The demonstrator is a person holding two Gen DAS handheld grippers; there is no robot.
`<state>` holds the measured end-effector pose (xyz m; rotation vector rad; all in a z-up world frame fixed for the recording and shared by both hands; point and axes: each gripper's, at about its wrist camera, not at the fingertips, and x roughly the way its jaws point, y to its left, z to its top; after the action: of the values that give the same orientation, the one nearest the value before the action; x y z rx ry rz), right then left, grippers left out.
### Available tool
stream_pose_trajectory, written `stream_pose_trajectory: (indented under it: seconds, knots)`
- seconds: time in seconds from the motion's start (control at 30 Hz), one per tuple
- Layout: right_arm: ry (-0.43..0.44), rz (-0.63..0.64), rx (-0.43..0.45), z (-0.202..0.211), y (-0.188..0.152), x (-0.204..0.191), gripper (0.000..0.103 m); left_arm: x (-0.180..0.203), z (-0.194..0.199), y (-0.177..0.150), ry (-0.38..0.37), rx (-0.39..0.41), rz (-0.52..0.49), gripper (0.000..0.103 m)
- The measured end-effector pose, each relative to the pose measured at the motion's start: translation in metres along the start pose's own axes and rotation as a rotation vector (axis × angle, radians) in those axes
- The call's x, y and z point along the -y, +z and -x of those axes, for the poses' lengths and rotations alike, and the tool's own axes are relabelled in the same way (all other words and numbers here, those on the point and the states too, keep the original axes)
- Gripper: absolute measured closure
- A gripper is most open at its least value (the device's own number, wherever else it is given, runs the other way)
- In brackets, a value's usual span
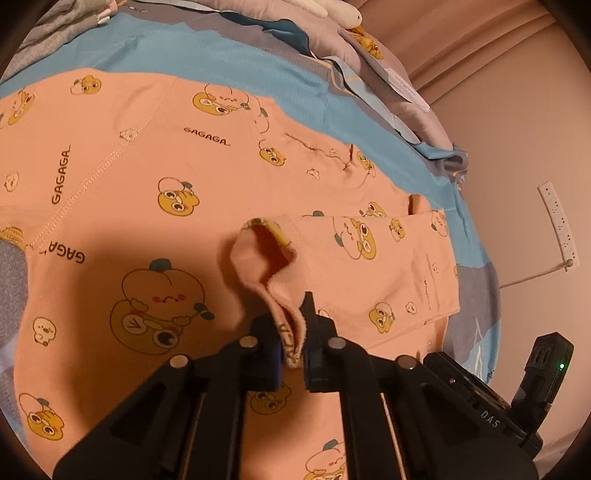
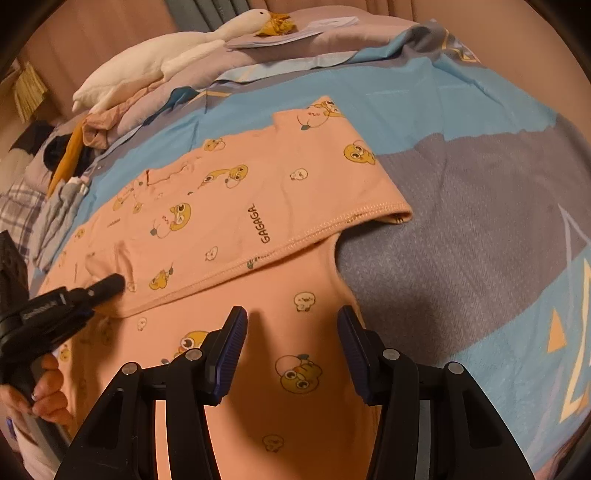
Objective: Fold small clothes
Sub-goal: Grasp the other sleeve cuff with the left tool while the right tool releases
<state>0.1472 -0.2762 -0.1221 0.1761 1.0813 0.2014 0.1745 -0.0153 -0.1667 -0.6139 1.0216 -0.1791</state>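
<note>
A pink garment [image 1: 147, 166] printed with yellow cartoon figures and the word GAGAGA lies spread on the bed. My left gripper [image 1: 290, 317] is shut on a raised, looped fold of its sleeve cuff [image 1: 262, 254], which stands up off the cloth. In the right wrist view the same garment [image 2: 258, 206] shows one part folded over along a stitched hem. There the left gripper [image 2: 107, 286] reaches in from the left, held by a hand [image 2: 48, 391]. My right gripper [image 2: 291, 314] hovers open over the near part of the garment, with nothing between its fingers.
The bedsheet [image 2: 461, 110] is blue and grey with triangle patterns. A white goose plush [image 2: 155, 62] and papers [image 2: 295, 31] lie at the far side. A pile of other clothes [image 2: 66, 158] sits at the left. A power strip [image 1: 557, 221] hangs on the wall.
</note>
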Motion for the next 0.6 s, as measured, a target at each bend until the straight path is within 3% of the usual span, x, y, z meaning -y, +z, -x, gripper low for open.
stream_pose_trajectory:
  seconds: [0.1, 0.43, 0.6]
  knots:
    - [0.006, -0.01, 0.0, -0.001, 0.0, 0.001, 0.052, 0.008, 0.009, 0.006, 0.004, 0.016, -0.015, 0.098]
    - [0.008, -0.017, 0.002, 0.001, -0.001, 0.002, 0.052, 0.045, 0.078, 0.038, -0.005, 0.183, -0.111, 0.098]
    - [0.004, -0.013, 0.002, 0.001, -0.001, 0.002, 0.052, 0.049, 0.099, 0.044, 0.035, 0.247, -0.147, 0.098]
